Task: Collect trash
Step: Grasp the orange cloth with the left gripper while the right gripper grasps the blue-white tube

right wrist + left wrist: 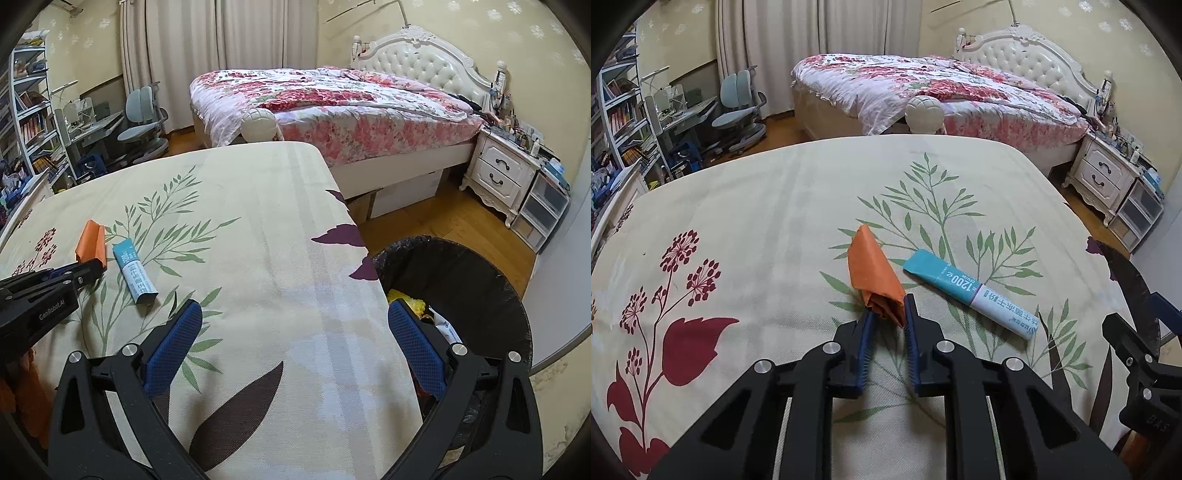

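Observation:
A crumpled orange paper [873,275] lies on the floral tablecloth [757,221]. My left gripper [889,308] is shut on its near end, which is pinched between the blue pads. A teal and white packet [971,293] lies just right of it. In the right wrist view the orange paper [91,243] and the packet [133,271] lie at the left, with my left gripper [86,271] on the paper. My right gripper [295,314] is open and empty over the table's right edge, beside a black-lined trash bin [491,295] holding some trash.
The table drops off at the right to a wooden floor [443,214]. A bed [332,107] with a floral cover, a white nightstand [498,170], plastic drawers [543,210], a desk chair [142,122] and bookshelves [29,110] stand beyond.

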Demonstrator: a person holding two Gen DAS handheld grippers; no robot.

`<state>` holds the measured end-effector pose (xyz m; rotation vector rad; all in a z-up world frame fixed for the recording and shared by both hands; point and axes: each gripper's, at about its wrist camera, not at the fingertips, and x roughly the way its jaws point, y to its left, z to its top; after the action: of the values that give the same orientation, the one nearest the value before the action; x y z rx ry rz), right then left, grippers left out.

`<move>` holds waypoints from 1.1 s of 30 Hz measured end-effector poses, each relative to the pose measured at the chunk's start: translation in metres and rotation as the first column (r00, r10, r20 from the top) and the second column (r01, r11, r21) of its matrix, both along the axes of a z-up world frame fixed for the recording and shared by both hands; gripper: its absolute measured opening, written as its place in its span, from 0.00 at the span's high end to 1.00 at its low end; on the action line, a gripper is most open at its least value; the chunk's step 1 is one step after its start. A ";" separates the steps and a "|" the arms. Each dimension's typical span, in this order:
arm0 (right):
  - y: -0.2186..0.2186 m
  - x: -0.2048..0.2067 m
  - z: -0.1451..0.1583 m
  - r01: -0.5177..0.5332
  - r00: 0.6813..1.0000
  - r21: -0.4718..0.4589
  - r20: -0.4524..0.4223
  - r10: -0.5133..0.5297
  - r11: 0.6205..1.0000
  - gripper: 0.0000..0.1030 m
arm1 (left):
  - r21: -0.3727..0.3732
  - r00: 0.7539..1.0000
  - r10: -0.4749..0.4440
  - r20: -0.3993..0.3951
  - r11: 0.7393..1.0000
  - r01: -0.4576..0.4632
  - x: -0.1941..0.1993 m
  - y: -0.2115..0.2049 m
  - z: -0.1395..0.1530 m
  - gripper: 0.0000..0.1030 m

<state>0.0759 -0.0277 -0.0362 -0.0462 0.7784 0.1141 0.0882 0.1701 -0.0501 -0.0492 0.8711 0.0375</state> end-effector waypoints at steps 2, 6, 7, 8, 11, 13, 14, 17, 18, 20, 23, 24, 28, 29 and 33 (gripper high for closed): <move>0.004 0.000 0.001 -0.013 1.000 0.006 -0.005 0.013 1.000 0.05 | 0.005 1.000 0.008 0.004 1.000 -0.008 -0.005 0.006 0.001 0.83; 0.018 0.000 0.002 -0.062 0.998 0.021 -0.009 0.062 0.998 0.05 | 0.006 1.000 0.026 0.008 1.000 -0.026 -0.013 0.018 0.003 0.83; 0.023 0.001 0.002 -0.076 0.997 0.016 -0.008 0.076 0.997 0.06 | 0.007 0.999 0.032 0.008 0.999 -0.032 -0.017 0.022 0.003 0.83; 0.028 0.001 0.002 -0.090 0.996 0.013 -0.008 0.090 0.996 0.11 | 0.009 0.999 0.035 0.009 0.999 -0.035 -0.018 0.025 0.003 0.83; 0.042 0.006 0.000 -0.130 0.991 0.017 -0.029 0.130 0.991 0.25 | 0.021 0.999 0.043 0.010 0.999 -0.043 -0.024 0.034 0.003 0.83; 0.053 0.009 -0.001 -0.161 0.986 0.029 -0.048 0.162 0.987 0.34 | 0.026 0.999 0.050 0.011 0.998 -0.050 -0.027 0.039 0.003 0.83; 0.057 0.010 -0.001 -0.174 0.983 0.035 -0.054 0.176 0.984 0.39 | 0.029 0.998 0.054 0.013 0.998 -0.054 -0.029 0.042 0.004 0.83; 0.074 0.015 -0.004 -0.218 0.972 0.043 -0.076 0.221 0.975 0.45 | 0.031 0.998 0.064 0.014 0.997 -0.064 -0.030 0.049 0.004 0.83; 0.078 0.015 -0.005 -0.229 0.970 0.041 -0.080 0.232 0.973 0.46 | 0.031 0.998 0.067 0.013 0.997 -0.067 -0.030 0.051 0.003 0.83; 0.087 0.017 -0.006 -0.252 0.963 0.035 -0.086 0.254 0.967 0.49 | 0.030 0.997 0.072 0.011 0.997 -0.072 -0.031 0.054 0.002 0.83; 0.095 0.020 -0.008 -0.279 0.954 0.037 -0.102 0.281 0.960 0.61 | 0.027 0.997 0.077 0.009 0.997 -0.078 -0.031 0.057 0.000 0.83; 0.097 0.020 -0.008 -0.280 0.954 0.033 -0.101 0.282 0.959 0.62 | 0.024 0.997 0.078 0.008 0.997 -0.078 -0.031 0.058 -0.001 0.83; 0.103 0.021 -0.008 -0.295 0.950 0.023 -0.106 0.295 0.955 0.71 | 0.026 0.997 0.078 0.012 0.997 -0.078 -0.031 0.055 -0.002 0.83; 0.104 0.020 -0.008 -0.296 0.949 0.017 -0.106 0.296 0.955 0.73 | 0.029 0.997 0.077 0.013 0.997 -0.078 -0.032 0.055 -0.002 0.83; 0.108 0.018 -0.008 -0.308 0.946 0.010 -0.105 0.307 0.951 0.83 | 0.038 0.997 0.075 0.020 0.996 -0.076 -0.032 0.054 -0.003 0.83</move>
<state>0.0934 0.0803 -0.0442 -0.1697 0.8732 0.4141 0.0557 0.2239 -0.0528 -0.0461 0.8497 0.1242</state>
